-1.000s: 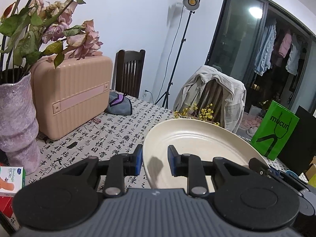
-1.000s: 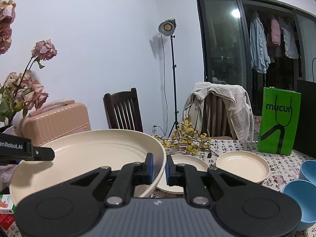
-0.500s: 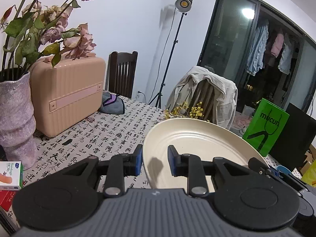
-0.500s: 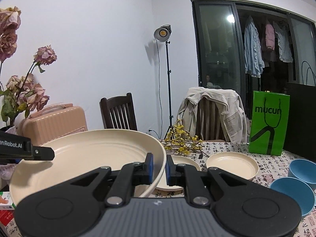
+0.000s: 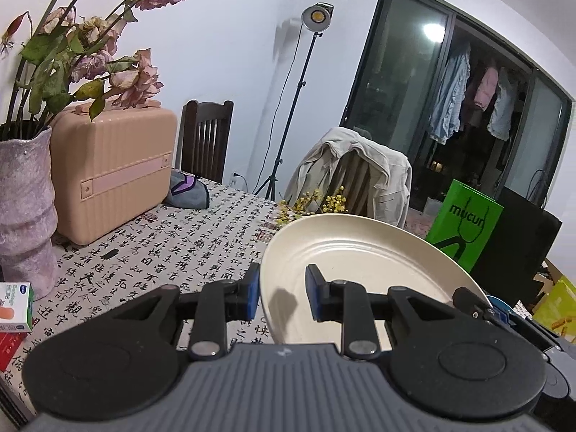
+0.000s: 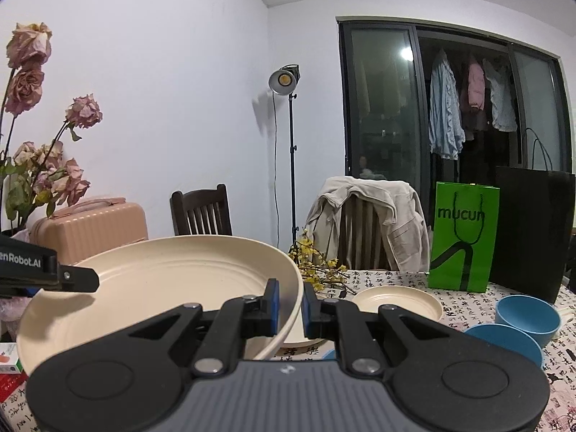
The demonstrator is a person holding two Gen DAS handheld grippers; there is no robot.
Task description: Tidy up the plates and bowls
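Observation:
A large cream plate (image 5: pixel 360 252) hangs above the table, held at two opposite rims. My left gripper (image 5: pixel 280 295) is shut on its left rim, and my right gripper (image 6: pixel 289 306) is shut on its right rim (image 6: pixel 293 288). The right wrist view shows the same plate (image 6: pixel 172 280) with a left finger (image 6: pixel 72 277) at its far rim. On the table beyond lie a smaller cream plate (image 6: pixel 396 300) and another cream plate (image 6: pixel 302 338), mostly hidden by the right gripper. Two blue bowls (image 6: pixel 527 315) sit at the right.
A grey vase of dried roses (image 5: pixel 25 208) and a pink case (image 5: pixel 111 176) stand at the left. Small boxes (image 5: pixel 14 302) lie by the vase. A green bag (image 6: pixel 464 237), a black bag (image 6: pixel 532 234) and yellow flowers (image 6: pixel 316 270) line the back. Chairs stand behind the patterned tablecloth (image 5: pixel 162 252).
Both grippers have carried the large plate to the right across the table; the case, small plates and green bag slid left in the views. Both grips are unchanged.

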